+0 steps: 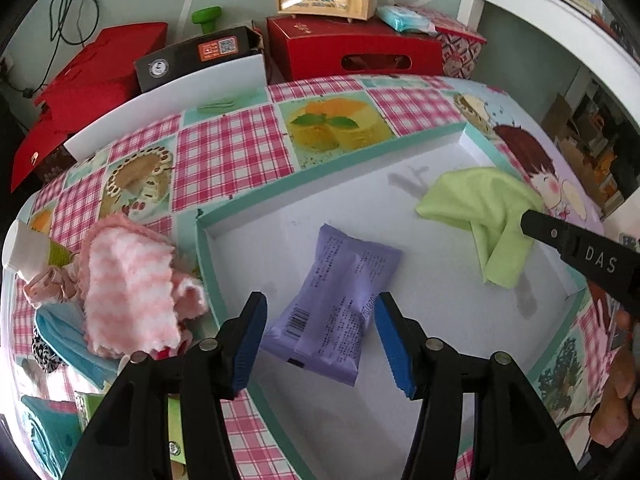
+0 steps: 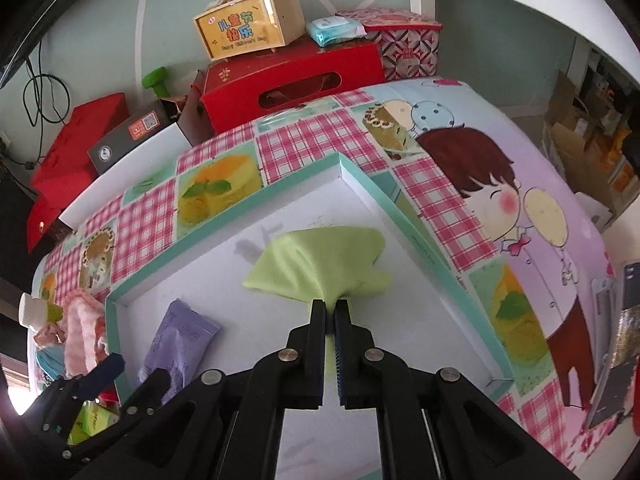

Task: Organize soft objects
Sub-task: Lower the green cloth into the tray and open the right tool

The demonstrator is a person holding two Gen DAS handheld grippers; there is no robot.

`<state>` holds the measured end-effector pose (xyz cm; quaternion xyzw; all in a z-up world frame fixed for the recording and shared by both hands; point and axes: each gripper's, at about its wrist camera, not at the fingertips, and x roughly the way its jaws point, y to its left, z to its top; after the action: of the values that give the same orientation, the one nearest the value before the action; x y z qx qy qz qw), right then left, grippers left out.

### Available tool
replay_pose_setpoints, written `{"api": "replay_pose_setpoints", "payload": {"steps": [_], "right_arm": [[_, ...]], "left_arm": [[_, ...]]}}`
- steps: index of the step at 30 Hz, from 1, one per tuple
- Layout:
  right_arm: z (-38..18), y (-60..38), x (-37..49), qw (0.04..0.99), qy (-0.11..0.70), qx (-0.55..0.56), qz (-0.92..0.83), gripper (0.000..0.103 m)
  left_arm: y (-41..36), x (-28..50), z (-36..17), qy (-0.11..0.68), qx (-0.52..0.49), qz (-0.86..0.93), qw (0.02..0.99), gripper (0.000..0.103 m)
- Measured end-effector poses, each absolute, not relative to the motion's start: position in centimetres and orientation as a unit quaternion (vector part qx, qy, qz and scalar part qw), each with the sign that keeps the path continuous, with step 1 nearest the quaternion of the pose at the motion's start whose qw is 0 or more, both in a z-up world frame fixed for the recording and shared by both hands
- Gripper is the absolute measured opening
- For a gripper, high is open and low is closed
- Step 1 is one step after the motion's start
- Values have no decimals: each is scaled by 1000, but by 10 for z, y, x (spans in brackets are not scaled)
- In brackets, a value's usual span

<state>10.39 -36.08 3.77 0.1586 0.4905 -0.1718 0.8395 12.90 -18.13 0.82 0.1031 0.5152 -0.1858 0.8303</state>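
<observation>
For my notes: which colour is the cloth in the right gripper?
Light green cloth; right wrist view shows it best.

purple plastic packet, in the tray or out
In: the purple plastic packet lies flat on the white floor of the teal-rimmed tray.

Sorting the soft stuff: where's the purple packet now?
The purple packet lies in the white tray, left of the green cloth, under the open left gripper.

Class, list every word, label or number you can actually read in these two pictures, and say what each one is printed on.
"DAS": on the right gripper finger.
"儿童节快乐": on the yellow gift box.
Small English line under it: too blurred to read.
Purple packet: barcode and fine print, too small to read.
Black box: orange label with a QR code, text unreadable.
</observation>
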Motion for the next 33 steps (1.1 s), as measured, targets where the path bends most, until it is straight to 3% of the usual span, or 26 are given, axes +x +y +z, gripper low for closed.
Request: {"api": "replay_pose_setpoints", "payload": {"steps": [2, 15, 16, 17, 18, 19, 20, 21, 24, 33], "right_arm": [[41, -361, 103, 841, 488, 155, -173, 6], [55, -353, 102, 851, 478, 138, -170, 9], [53, -352, 104, 849, 483, 135, -169, 18], [52, -351, 104, 848, 484, 132, -170, 36], [52, -351, 105, 848, 485, 129, -173, 47], [52, -350, 104, 848, 484, 127, -175, 64], [52, -350, 104, 850, 482, 123, -176, 71], [53, -349, 104, 851, 481, 118, -176, 73], [52, -347, 105, 854, 479, 103, -173, 100], [56, -345, 106, 860, 471, 92, -173, 103]], "left_arm": [[-177, 130, 13, 511, 94, -184, 834, 64], [-141, 137, 39, 489, 47, -154, 857, 69], [-138, 138, 38, 491, 43, -148, 857, 70], [-136, 140, 37, 494, 40, -144, 857, 70], [-135, 141, 36, 496, 38, -140, 856, 71], [-133, 142, 34, 499, 37, -136, 855, 80], [-131, 143, 32, 502, 36, -130, 854, 92], [-130, 143, 31, 503, 35, -125, 854, 93], [-124, 144, 29, 505, 29, -115, 855, 93], [-108, 149, 29, 506, -6, -97, 857, 93]]}}
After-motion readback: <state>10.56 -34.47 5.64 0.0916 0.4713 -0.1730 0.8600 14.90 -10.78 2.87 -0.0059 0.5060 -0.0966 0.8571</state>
